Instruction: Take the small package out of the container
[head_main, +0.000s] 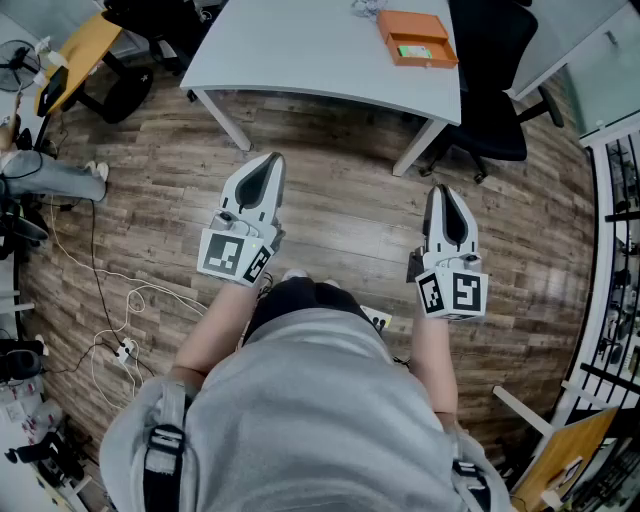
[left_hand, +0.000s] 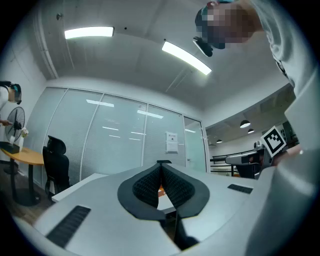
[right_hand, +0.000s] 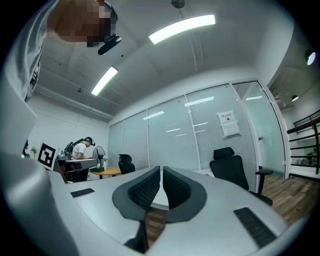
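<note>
Standing position: the person (head_main: 320, 400), in a grey top, is seen from above on a wood-plank floor (head_main: 340, 210), with one gripper held out in front in each hand.
Left gripper: the left gripper (head_main: 270, 160) is at 11 o'clock from the person's torso, over bare floor, pointing toward 12 o'clock.
Left jaws: clenched, with the ribbed pads meeting at the tip and nothing held between them, as its own view shows.
Right gripper: the right gripper (head_main: 444, 192) is at 1 o'clock from the torso, also over bare floor, pointing toward 12 o'clock.
Right jaws: clenched to a thin slit at the tip, with nothing between the pads.
Counter: a white counter (head_main: 300, 50) crosses the top of the head view at 12 o'clock, well apart from both grippers.
Container: an orange container (head_main: 425, 25) sits on the counter at 1 o'clock, near its right end.
Small package: the small package (head_main: 413, 52), pale green, lies inside the container toward its near edge. Neither gripper touches it.
Seating: a black office chair (head_main: 495, 120) stands at 2 o'clock, just beside the counter's right end.
Floor items: white cables (head_main: 110, 300) trail across the floor at 9 o'clock.
Background: the right gripper view shows a second person (right_hand: 82, 147) at a desk far off at 9 o'clock, in front of a glass partition wall (right_hand: 200, 135).
</note>
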